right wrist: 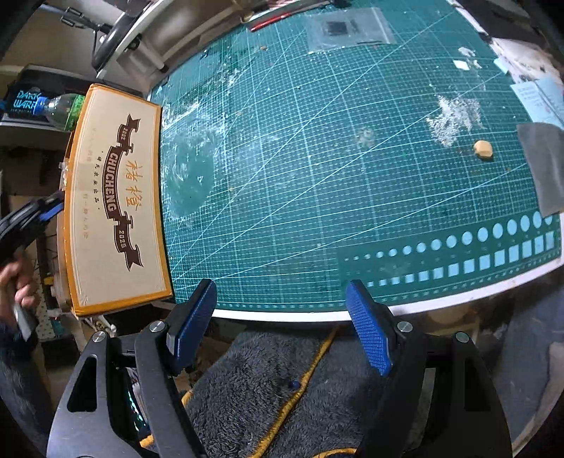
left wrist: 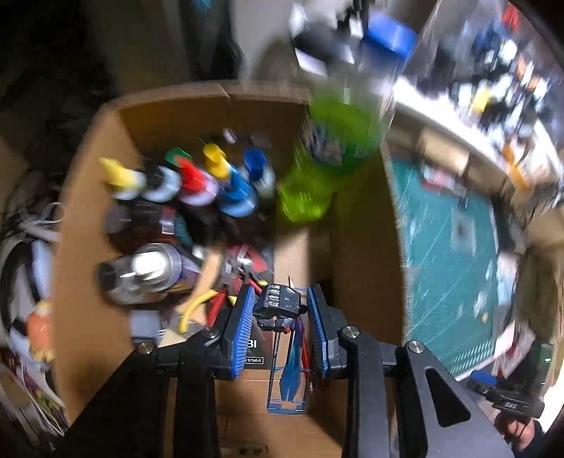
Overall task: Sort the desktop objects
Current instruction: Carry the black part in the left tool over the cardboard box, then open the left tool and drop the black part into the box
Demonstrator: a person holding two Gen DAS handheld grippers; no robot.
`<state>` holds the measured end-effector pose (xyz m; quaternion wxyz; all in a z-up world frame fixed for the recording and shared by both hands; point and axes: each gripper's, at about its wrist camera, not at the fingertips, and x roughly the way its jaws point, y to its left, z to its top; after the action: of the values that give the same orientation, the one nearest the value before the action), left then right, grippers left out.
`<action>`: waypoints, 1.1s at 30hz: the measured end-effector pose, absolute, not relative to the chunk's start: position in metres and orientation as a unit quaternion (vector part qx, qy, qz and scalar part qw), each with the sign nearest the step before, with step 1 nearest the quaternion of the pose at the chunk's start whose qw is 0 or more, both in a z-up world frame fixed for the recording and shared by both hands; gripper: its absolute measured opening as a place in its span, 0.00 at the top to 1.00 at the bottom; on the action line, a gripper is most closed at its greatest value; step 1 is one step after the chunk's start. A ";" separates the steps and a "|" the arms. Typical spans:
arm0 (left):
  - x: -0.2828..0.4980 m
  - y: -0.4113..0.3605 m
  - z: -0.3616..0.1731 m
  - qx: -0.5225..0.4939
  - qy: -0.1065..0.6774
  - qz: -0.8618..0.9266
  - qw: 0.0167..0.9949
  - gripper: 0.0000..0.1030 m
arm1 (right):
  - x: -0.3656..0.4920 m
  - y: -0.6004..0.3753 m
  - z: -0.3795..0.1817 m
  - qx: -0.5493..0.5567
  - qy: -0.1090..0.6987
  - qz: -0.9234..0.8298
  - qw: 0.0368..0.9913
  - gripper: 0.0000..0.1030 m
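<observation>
Cardboard box point(left wrist: 88, 218) (left wrist view): it is sitting open below the camera, its floor showing squeeze bottles point(left wrist: 197, 183) with coloured caps, a silver can point(left wrist: 148, 278) and a green bottle point(left wrist: 317, 165), all blurred.
Left gripper point(left wrist: 280, 324): its blue fingers point(left wrist: 239, 331) are clenching a small dark plastic part point(left wrist: 278, 303), with a blue parts frame point(left wrist: 289, 370) hanging just below it.
Where the part is: it is sitting between the fingers, above the box's near right area, clear of the bottles.
Axis: the part's long side is running across the fingers, left to right; the frame's long axis is running down toward the camera.
Step in hand: judging by the pose, the part is being carried over the box, either going in or coming out; the blur is not settling which.
Next move: if it is going in, it is calling for a bare patch of cardboard right of the can.
Green mat point(right wrist: 317, 158) (right wrist view): it is covering the tabletop, carrying white dust, a tan lump point(right wrist: 483, 149) and a clear bag point(right wrist: 349, 30).
Right gripper point(right wrist: 282, 317): its fingers point(right wrist: 370, 331) are standing released and wide apart, holding nothing, at the mat's near edge.
Printed lid point(right wrist: 116, 197): it is lying just left of the mat, long axis running near to far.
</observation>
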<state>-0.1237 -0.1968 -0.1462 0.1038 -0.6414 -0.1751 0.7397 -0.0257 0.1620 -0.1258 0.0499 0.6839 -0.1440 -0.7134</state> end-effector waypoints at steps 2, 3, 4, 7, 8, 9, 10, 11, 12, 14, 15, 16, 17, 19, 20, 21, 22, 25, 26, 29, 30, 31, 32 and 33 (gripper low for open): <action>-0.136 -0.185 -0.174 -0.687 -0.160 0.700 0.113 0.70 | -0.020 0.156 -0.124 0.683 -0.146 -0.714 0.041 0.29; -0.138 -0.180 -0.185 -0.706 -0.153 0.682 0.115 0.70 | -0.016 0.154 -0.123 0.684 -0.148 -0.714 0.037 0.29; -0.138 -0.176 -0.196 -0.726 -0.142 0.662 0.116 0.70 | -0.014 0.151 -0.122 0.683 -0.149 -0.714 0.035 0.29; -0.133 -0.171 -0.213 -0.754 -0.124 0.633 0.123 0.70 | -0.015 0.144 -0.116 0.681 -0.144 -0.717 0.041 0.29; -0.130 -0.171 -0.217 -0.758 -0.118 0.629 0.122 0.70 | -0.015 0.142 -0.114 0.680 -0.142 -0.718 0.042 0.29; -0.127 -0.170 -0.222 -0.764 -0.110 0.624 0.119 0.70 | -0.015 0.139 -0.113 0.679 -0.140 -0.719 0.044 0.29; -0.124 -0.169 -0.227 -0.769 -0.105 0.620 0.119 0.70 | -0.015 0.137 -0.111 0.678 -0.139 -0.720 0.046 0.29; -0.122 -0.167 -0.232 -0.772 -0.102 0.616 0.121 0.70 | -0.015 0.135 -0.109 0.678 -0.137 -0.721 0.047 0.29; -0.121 -0.167 -0.237 -0.776 -0.100 0.612 0.119 0.70 | -0.016 0.132 -0.107 0.677 -0.135 -0.722 0.049 0.29; -0.118 -0.165 -0.245 -0.779 -0.099 0.609 0.114 0.70 | -0.016 0.127 -0.103 0.675 -0.132 -0.724 0.053 0.29; -0.117 -0.165 -0.246 -0.778 -0.097 0.611 0.111 0.70 | -0.016 0.125 -0.101 0.674 -0.130 -0.725 0.054 0.29; -0.116 -0.165 -0.245 -0.777 -0.095 0.613 0.108 0.70 | -0.016 0.123 -0.100 0.673 -0.128 -0.726 0.056 0.29; -0.115 -0.166 -0.244 -0.776 -0.096 0.614 0.109 0.70 | -0.016 0.120 -0.098 0.673 -0.127 -0.727 0.058 0.29; -0.113 -0.169 -0.244 -0.779 -0.103 0.608 0.114 0.67 | -0.019 0.112 -0.093 0.671 -0.118 -0.729 0.068 0.29; -0.112 -0.171 -0.245 -0.785 -0.107 0.599 0.115 0.63 | -0.023 0.101 -0.088 0.669 -0.105 -0.731 0.084 0.29; -0.109 -0.178 -0.240 -0.783 -0.115 0.600 0.118 0.51 | -0.027 0.090 -0.081 0.666 -0.089 -0.734 0.101 0.29; -0.106 -0.186 -0.232 -0.778 -0.124 0.604 0.122 0.48 | -0.030 0.078 -0.074 0.661 -0.068 -0.738 0.119 0.29; -0.094 -0.219 -0.196 -0.745 -0.158 0.635 0.125 0.43 | -0.041 0.019 -0.044 0.637 0.025 -0.743 0.206 0.30; -0.086 -0.237 -0.176 -0.725 -0.177 0.655 0.121 0.39 | -0.043 0.000 -0.035 0.629 0.052 -0.739 0.236 0.30; -0.052 -0.291 -0.117 -0.657 -0.226 0.711 0.112 0.27 | -0.055 -0.076 -0.023 0.619 0.127 -0.703 0.326 0.33; -0.040 -0.307 -0.105 -0.641 -0.238 0.722 0.106 0.25 | -0.060 -0.101 -0.028 0.624 0.156 -0.687 0.338 0.36; -0.027 -0.322 -0.094 -0.627 -0.249 0.732 0.101 0.25 | -0.065 -0.125 -0.033 0.629 0.184 -0.670 0.349 0.43; -0.017 -0.335 -0.089 -0.618 -0.260 0.736 0.091 0.25 | -0.073 -0.154 -0.044 0.636 0.217 -0.648 0.357 0.53; -0.008 -0.347 -0.086 -0.612 -0.270 0.739 0.081 0.25 | -0.081 -0.182 -0.062 0.649 0.254 -0.622 0.357 0.57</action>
<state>-0.0077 -0.3472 -0.0856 0.0806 -0.6115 -0.2700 0.7393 -0.0807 -0.1821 -0.0619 0.3566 0.6489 0.2542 -0.6222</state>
